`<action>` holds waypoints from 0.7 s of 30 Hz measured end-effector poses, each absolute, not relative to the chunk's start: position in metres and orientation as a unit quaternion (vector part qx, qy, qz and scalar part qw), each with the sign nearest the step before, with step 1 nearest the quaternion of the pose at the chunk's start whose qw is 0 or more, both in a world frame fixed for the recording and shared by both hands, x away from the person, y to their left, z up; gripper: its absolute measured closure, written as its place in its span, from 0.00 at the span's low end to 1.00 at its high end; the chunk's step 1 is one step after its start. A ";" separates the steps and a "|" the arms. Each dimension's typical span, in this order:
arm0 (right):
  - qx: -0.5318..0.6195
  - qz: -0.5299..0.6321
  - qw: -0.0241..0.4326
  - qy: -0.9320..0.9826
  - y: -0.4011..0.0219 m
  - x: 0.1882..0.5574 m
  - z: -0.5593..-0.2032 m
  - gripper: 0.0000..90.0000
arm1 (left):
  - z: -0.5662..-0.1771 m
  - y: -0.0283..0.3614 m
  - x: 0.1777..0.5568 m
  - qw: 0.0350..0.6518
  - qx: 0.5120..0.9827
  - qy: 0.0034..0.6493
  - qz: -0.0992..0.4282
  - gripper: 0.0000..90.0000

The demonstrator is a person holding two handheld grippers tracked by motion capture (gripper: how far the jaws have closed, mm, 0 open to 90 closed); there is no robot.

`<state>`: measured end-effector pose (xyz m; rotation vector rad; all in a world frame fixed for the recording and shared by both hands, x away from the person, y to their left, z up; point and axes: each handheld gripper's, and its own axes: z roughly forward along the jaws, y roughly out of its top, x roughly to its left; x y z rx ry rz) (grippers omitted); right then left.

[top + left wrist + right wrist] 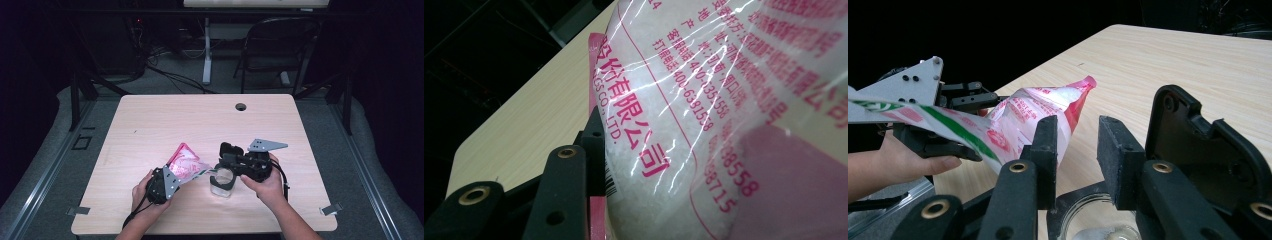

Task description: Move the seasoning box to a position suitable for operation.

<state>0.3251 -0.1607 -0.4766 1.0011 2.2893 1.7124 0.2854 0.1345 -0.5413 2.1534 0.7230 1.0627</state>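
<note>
A pink-and-white plastic bag (186, 162) (1038, 115) of white grains is clamped in my left gripper (176, 172) (968, 102), tilted with its mouth toward the jar. In the left gripper view one black finger (569, 190) presses against the bag (684, 125). A green-striped flap (948, 125) of the bag reaches toward a clear glass jar (221, 187) (1098, 227) standing on the table. My right gripper (225, 162) (1078, 125) lies level just over the jar's mouth, jaws half apart, nothing between the pads. A black lid-like part (1198, 145) stands beside its far jaw.
The light wooden table (200, 120) has a cable hole (241, 106) near its far edge. A dark chair (280, 45) and a white desk leg (206, 55) stand on the floor beyond. A person's hands hold both grippers near the front edge.
</note>
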 end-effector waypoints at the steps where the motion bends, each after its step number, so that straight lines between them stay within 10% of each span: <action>1: 0.331 0.565 0.056 0.754 -0.161 0.325 -0.477 0.78 | -0.541 0.134 0.286 0.311 0.817 0.272 0.403 0.64; 21: 0.332 0.571 0.060 0.749 -0.166 0.325 -0.474 0.78 | -0.525 0.126 0.291 0.286 0.827 0.221 0.431 0.64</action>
